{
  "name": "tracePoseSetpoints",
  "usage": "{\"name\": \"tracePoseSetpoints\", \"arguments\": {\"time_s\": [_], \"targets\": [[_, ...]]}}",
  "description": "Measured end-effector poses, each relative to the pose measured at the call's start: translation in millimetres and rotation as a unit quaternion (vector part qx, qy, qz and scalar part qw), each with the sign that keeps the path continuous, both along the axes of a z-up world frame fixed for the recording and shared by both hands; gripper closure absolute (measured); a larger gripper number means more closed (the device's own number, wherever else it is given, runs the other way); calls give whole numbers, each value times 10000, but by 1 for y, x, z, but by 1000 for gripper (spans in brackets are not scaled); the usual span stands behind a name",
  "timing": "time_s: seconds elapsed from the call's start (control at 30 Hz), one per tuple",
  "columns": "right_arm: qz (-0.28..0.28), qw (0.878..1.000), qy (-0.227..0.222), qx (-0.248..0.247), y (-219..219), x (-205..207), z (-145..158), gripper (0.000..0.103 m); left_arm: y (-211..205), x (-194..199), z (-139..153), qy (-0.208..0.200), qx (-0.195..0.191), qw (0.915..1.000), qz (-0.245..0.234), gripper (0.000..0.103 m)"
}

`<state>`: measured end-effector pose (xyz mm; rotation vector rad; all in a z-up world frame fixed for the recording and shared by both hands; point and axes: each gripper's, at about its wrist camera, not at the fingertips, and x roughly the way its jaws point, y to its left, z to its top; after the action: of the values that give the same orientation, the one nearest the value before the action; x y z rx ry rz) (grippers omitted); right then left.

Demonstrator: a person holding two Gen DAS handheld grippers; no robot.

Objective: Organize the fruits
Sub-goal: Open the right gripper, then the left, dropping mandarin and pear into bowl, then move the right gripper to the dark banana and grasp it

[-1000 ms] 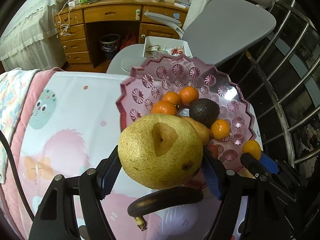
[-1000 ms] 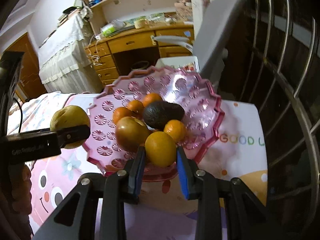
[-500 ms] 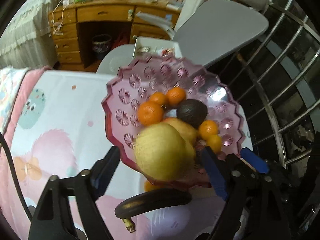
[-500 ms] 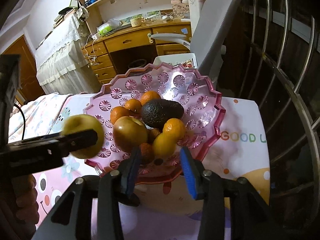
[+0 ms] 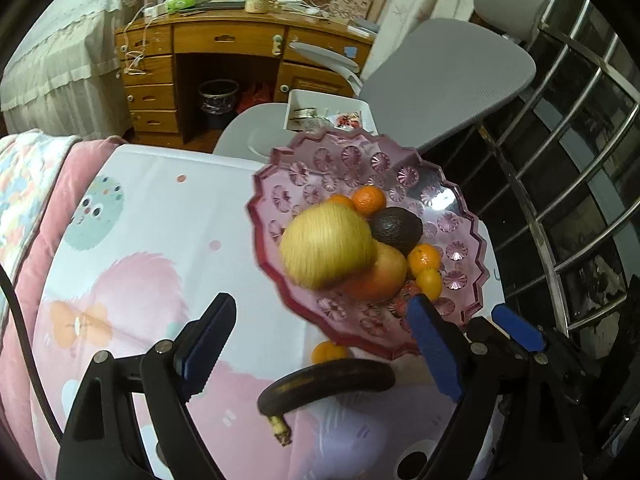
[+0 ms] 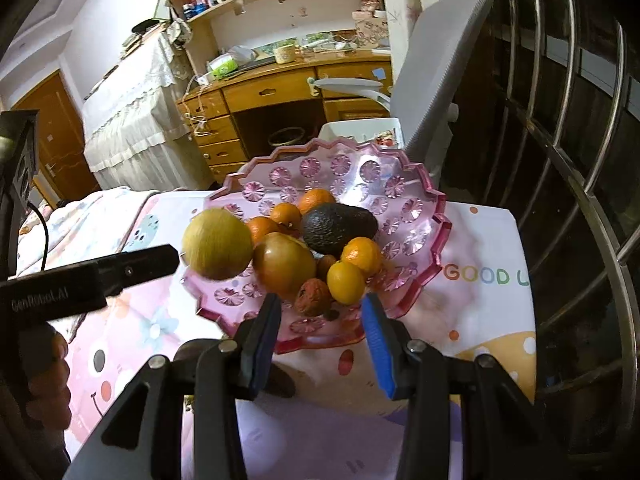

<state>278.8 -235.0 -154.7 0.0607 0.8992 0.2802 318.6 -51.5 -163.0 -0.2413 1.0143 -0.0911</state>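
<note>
A pink scalloped fruit plate (image 5: 432, 184) (image 6: 404, 208) holds several oranges, a dark avocado (image 5: 396, 226) (image 6: 338, 226), a brownish apple (image 6: 284, 266) and a small yellow-orange fruit (image 6: 346, 282). A yellow pear (image 5: 326, 246) (image 6: 218, 244), blurred by motion, is over the plate's left part, free of my left gripper (image 5: 324, 344), which is open and empty. My right gripper (image 6: 320, 340) is open and empty just in front of the plate. A dark banana (image 5: 324, 380) and a small orange (image 5: 328, 352) lie on the cloth by the plate's near edge.
The table has a pink and white cartoon cloth (image 5: 140, 264). A grey chair (image 5: 440, 76) and a wooden desk (image 5: 224, 40) stand beyond the table. Metal window bars (image 5: 560, 184) run along the right. A white tray (image 5: 324, 114) sits on the chair seat.
My left gripper opened and let go of the pear, which moved forward over the plate. My right gripper opened and released the small yellow-orange fruit into the plate, then drew back.
</note>
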Motion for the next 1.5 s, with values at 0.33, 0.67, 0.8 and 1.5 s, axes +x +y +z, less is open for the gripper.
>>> {"name": "tracePoseSetpoints", "arguments": {"time_s": [0.33, 0.67, 0.8, 1.5], "targets": [[819, 9964, -57, -207, 26, -23, -8, 54, 41, -33, -9, 223, 32, 9989, 407, 15], [1614, 9837, 52, -792, 58, -37, -35, 47, 59, -57, -36, 588, 56, 9964, 604, 15], [1862, 9758, 4, -1146, 73, -40, -49, 46, 61, -63, -42, 646, 12, 9959, 629, 15], [2251, 9549, -668, -1819, 97, -40, -91, 47, 52, -23, -77, 1058, -588, 9922, 285, 15]]}}
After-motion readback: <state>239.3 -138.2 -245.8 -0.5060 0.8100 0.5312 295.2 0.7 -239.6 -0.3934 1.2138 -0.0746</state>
